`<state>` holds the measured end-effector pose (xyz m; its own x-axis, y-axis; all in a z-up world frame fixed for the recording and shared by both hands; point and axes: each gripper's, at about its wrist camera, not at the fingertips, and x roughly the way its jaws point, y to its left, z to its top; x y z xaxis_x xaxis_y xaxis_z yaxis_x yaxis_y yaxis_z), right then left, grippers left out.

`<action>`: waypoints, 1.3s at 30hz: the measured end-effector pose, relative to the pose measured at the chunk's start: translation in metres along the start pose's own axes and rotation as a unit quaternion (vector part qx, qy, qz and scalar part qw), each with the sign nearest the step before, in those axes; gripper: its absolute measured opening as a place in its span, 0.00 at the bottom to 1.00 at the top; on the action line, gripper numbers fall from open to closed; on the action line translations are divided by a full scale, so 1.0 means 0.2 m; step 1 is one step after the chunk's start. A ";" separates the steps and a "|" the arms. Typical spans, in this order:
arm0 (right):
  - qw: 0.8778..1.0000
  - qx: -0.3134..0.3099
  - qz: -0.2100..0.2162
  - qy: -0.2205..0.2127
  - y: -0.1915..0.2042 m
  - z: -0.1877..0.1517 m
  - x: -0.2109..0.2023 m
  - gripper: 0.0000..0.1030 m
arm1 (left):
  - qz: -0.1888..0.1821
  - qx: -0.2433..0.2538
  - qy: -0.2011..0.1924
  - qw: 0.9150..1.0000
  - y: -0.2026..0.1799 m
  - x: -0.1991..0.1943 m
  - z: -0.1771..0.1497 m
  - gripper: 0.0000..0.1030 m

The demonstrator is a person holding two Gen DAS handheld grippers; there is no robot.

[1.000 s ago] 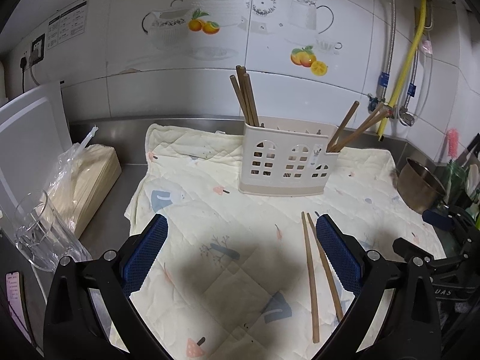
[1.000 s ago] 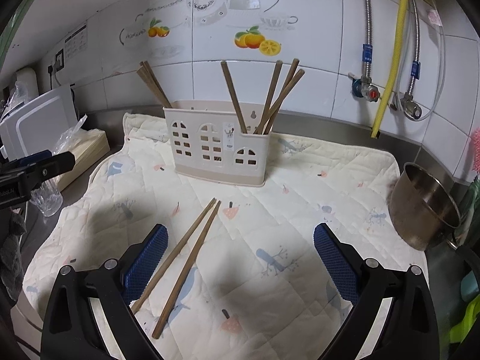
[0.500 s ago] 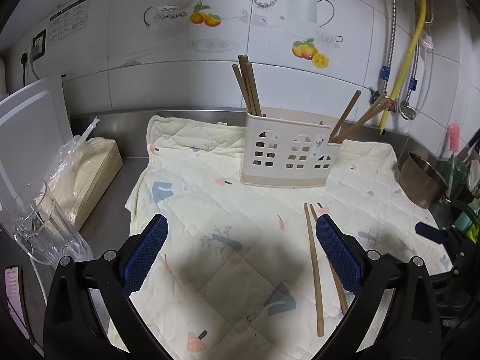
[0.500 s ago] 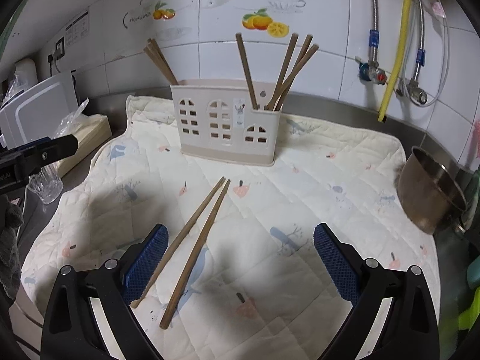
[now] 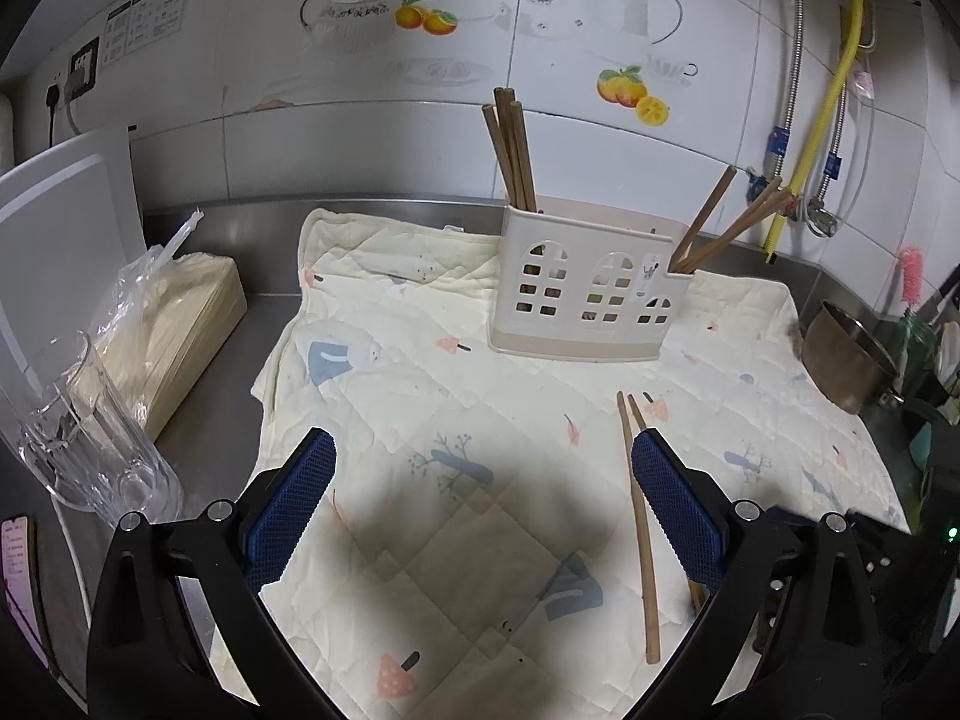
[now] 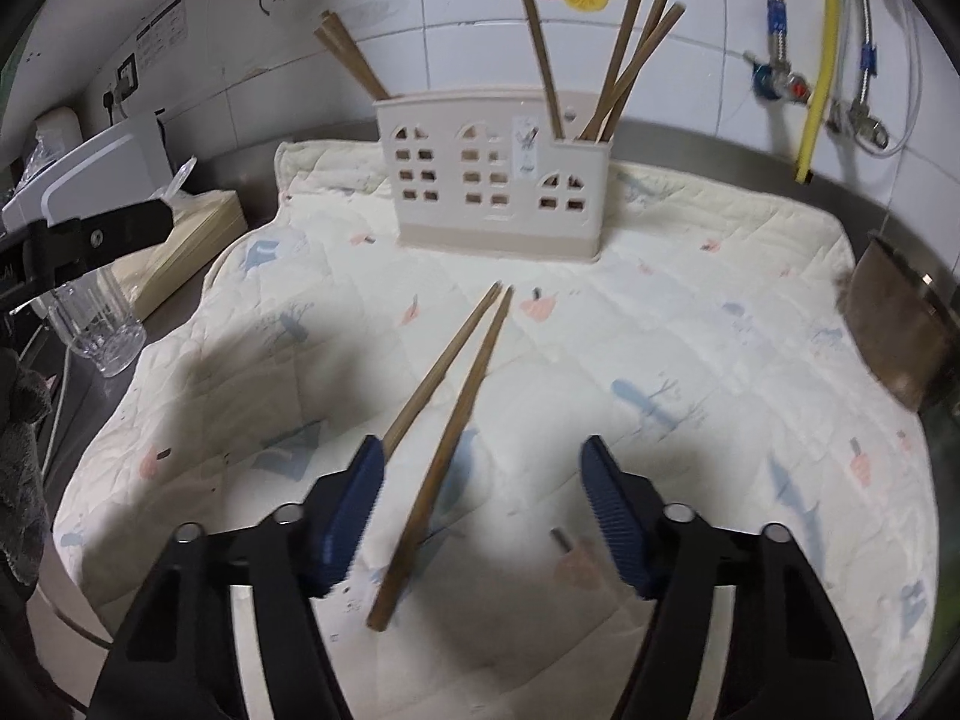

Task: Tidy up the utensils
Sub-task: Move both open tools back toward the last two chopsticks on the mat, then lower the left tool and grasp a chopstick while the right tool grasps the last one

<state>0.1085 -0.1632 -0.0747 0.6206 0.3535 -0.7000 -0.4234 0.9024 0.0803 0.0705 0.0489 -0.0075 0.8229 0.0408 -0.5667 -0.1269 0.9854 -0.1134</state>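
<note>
Two loose wooden chopsticks (image 6: 456,414) lie side by side on the quilted mat (image 6: 690,324), near of the utensil holder (image 6: 498,180); right gripper (image 6: 480,510) spread above their near ends, left gripper (image 5: 480,504) spread, idle; sticks likely light, stiff, roll-prone, so pinch both mid-shaft.
</note>
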 end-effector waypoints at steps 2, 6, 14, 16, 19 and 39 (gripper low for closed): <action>1.000 0.005 0.011 0.010 0.01 -0.02 0.03 0.49 | -0.001 -0.002 0.003 1.000 0.00 0.01 -0.01 0.95; 0.999 0.007 0.023 0.022 0.04 -0.04 0.06 0.40 | -0.004 -0.002 0.007 1.000 0.00 0.02 -0.03 0.95; 0.998 0.019 0.050 0.038 0.06 -0.07 0.11 0.21 | -0.012 -0.001 0.018 1.000 -0.01 0.04 -0.06 0.95; 0.998 0.021 0.051 0.041 0.07 -0.07 0.12 0.20 | -0.014 -0.002 0.020 1.000 -0.01 0.05 -0.07 0.95; 0.998 0.024 0.048 0.046 0.07 -0.08 0.14 0.18 | -0.016 -0.002 0.024 1.000 -0.02 0.06 -0.09 0.95; 0.998 0.041 0.032 0.026 0.00 -0.09 0.09 0.07 | -0.039 0.004 0.058 0.998 -0.12 0.13 -0.21 0.90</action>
<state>0.1084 -0.1608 -0.1005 0.5588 0.3995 -0.7267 -0.4044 0.8963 0.1818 0.0712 0.0198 -0.0531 0.7610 -0.0557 -0.6463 -0.0597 0.9861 -0.1552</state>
